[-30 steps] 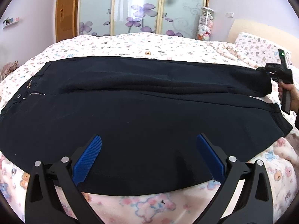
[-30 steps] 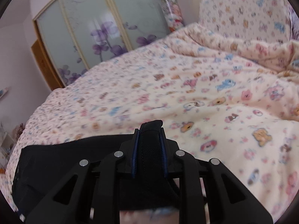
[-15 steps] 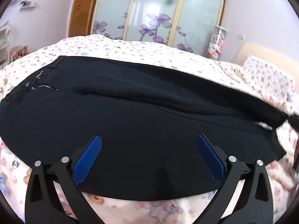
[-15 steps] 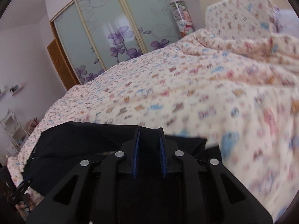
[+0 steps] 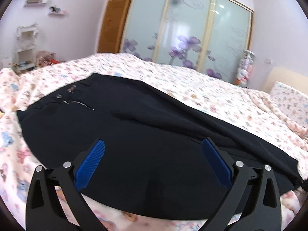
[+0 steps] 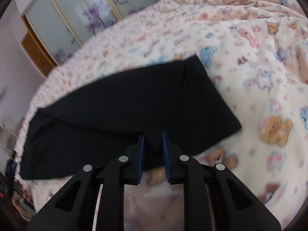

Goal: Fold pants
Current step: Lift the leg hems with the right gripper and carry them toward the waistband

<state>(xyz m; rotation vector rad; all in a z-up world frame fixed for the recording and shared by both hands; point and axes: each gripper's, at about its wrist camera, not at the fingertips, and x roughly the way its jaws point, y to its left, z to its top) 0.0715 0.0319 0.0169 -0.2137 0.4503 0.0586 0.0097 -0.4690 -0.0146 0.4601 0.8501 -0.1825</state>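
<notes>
Black pants (image 5: 146,134) lie flat along the bed, waistband with button and zip at the left, one leg folded over the other. My left gripper (image 5: 153,146) is open and empty, hovering over the near edge of the pants around mid-leg. In the right wrist view the leg end of the pants (image 6: 125,105) spreads out on the bedspread. My right gripper (image 6: 153,140) is shut on a bunched fold of the pants at the near edge by the hem.
The bed is covered by a pale cartoon-print bedspread (image 5: 221,100), rumpled toward the pillow (image 5: 288,100) at the right. A frosted wardrobe with purple flowers (image 5: 188,32) stands behind the bed. White shelving (image 5: 25,44) stands at the far left.
My right gripper has brought the gripped leg end down and toward me, so it now lies spread on the bed. My left gripper has swung left toward the waistband, still open.
</notes>
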